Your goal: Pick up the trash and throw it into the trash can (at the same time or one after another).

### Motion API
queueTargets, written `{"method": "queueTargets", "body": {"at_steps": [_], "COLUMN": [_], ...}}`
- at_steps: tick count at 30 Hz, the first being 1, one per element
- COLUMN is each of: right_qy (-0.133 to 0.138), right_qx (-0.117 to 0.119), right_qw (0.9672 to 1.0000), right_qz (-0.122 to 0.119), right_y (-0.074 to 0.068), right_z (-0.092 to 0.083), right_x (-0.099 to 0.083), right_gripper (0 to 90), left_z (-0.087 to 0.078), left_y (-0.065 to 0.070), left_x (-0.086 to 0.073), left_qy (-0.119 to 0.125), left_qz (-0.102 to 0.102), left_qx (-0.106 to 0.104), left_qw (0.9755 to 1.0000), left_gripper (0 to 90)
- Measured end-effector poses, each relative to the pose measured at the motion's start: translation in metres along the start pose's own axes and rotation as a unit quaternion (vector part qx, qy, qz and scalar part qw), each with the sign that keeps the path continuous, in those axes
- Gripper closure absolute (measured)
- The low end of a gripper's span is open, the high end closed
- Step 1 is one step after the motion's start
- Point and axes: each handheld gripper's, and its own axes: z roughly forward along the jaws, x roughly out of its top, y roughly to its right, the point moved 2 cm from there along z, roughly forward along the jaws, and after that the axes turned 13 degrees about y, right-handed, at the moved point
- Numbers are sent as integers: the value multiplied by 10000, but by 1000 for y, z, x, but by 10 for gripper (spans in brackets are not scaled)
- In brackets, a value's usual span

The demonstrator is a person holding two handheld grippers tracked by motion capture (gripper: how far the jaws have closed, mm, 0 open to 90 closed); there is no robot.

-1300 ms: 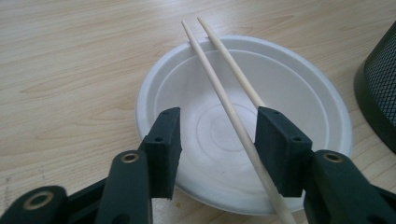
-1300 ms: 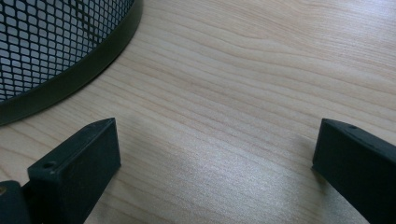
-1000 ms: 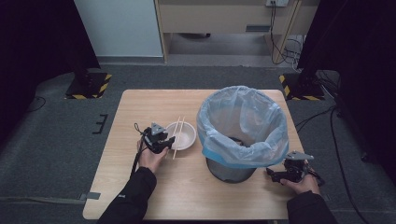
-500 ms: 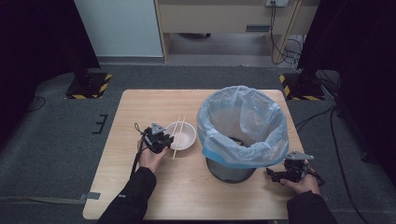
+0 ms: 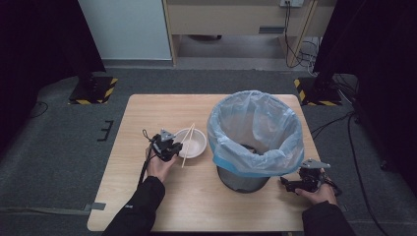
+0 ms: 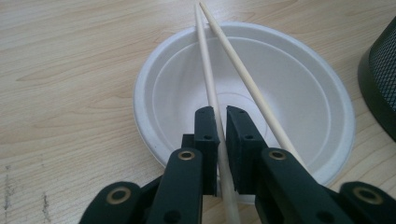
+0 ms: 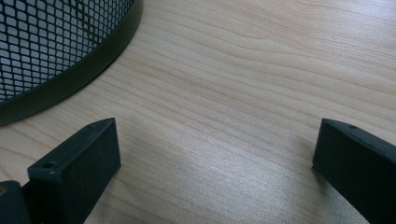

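Left hand-held gripper (image 6: 220,116) has just been closing and now pinches one chopstick (image 6: 208,74) over the near rim of the white bowl (image 6: 299,93), centre of the left gripper view; second chopstick (image 6: 247,79) lies loose just to its right. High view puts the bowl (image 5: 196,147) left of centre on the worktop (image 5: 147,113), beside the bagged mesh bin (image 5: 253,132). Right hand-held gripper (image 7: 215,168) sits lower right, jaws spread over bare wood. Right gripper view shows the bin's mesh (image 7: 56,42) up close. No writing readable.
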Motion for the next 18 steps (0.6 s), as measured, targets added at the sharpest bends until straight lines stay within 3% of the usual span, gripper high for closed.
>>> {"method": "queueTargets", "body": {"at_steps": [10,18], "right_qy": [-1,-1], "right_qx": [0,-1], "right_qw": [10000,10000], "right_qz": [0,-1], "right_y": [0,0], "right_z": [0,0], "right_x": [0,0], "right_gripper": [10,10], "left_z": [-2,-14], "left_y": [1,-1], "left_x": [3,15], "left_qy": [35,315], "left_qz": [22,18], "left_qx": [-23,11], "left_qw": [10000,9995], "left_gripper": [853,853]}}
